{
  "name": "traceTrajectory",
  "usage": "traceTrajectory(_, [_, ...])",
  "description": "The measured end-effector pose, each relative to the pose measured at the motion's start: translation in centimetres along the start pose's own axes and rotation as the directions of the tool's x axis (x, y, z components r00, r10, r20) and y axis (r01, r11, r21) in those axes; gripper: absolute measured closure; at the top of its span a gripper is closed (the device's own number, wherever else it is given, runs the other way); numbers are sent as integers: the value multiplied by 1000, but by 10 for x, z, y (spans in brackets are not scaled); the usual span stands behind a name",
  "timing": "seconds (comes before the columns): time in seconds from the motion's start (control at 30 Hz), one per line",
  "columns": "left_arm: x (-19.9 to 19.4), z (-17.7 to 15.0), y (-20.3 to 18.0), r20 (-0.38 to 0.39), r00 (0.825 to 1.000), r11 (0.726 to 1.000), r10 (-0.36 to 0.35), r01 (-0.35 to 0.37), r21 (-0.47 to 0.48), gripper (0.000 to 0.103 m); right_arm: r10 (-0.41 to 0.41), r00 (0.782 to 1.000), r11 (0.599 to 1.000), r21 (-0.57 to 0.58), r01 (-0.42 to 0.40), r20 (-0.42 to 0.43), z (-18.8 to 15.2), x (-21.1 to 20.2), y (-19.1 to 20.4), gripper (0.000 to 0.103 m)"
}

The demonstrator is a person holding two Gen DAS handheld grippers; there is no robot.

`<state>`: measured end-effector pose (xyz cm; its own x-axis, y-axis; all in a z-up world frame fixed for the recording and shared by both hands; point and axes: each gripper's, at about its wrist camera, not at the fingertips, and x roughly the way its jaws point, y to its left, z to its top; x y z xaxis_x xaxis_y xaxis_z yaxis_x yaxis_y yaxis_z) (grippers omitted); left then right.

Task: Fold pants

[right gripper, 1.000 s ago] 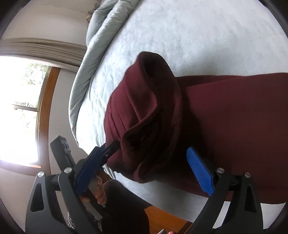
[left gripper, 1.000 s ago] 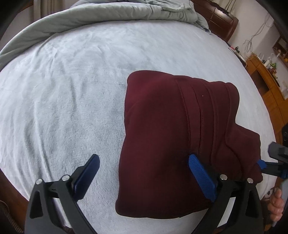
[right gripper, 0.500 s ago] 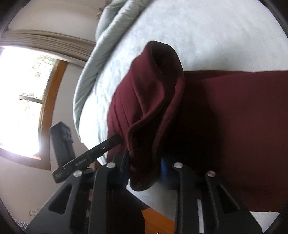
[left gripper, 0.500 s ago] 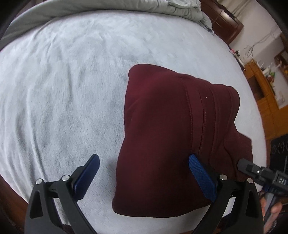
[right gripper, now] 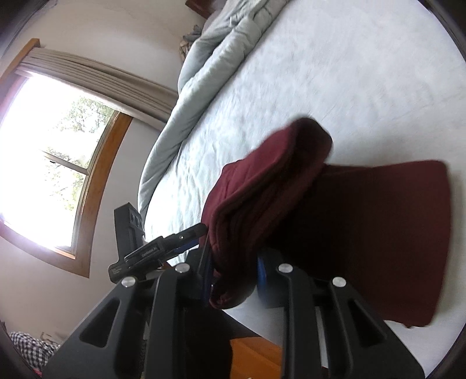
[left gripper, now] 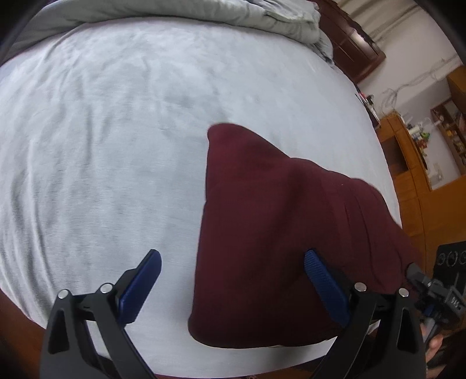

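The maroon pants, folded on the bed, are pinched at one thick edge by the right gripper, while the left gripper is held spread, so layers could be dropped and the fold undone.

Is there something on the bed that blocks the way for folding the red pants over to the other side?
Nothing visible does. The right gripper is shut on the pants at their corner. The bed sheet beyond them is bare up to the grey blanket at the far edge. The left gripper is open.
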<state>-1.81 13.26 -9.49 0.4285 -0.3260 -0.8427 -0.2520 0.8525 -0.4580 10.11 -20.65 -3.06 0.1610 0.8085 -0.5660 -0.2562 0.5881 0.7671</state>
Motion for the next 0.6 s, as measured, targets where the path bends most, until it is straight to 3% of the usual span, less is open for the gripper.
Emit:
traceTrajectory(0.33, [25, -16, -61, -42, 999, 989, 13, -6, 146, 4, -93, 988, 995, 30, 90, 121, -5, -74, -35, 80])
traceTrajectory(0.6, [40, -25, -75, -58, 994, 978, 88, -76, 194, 4, -167, 985, 980, 112, 162, 38, -37, -55, -85, 80])
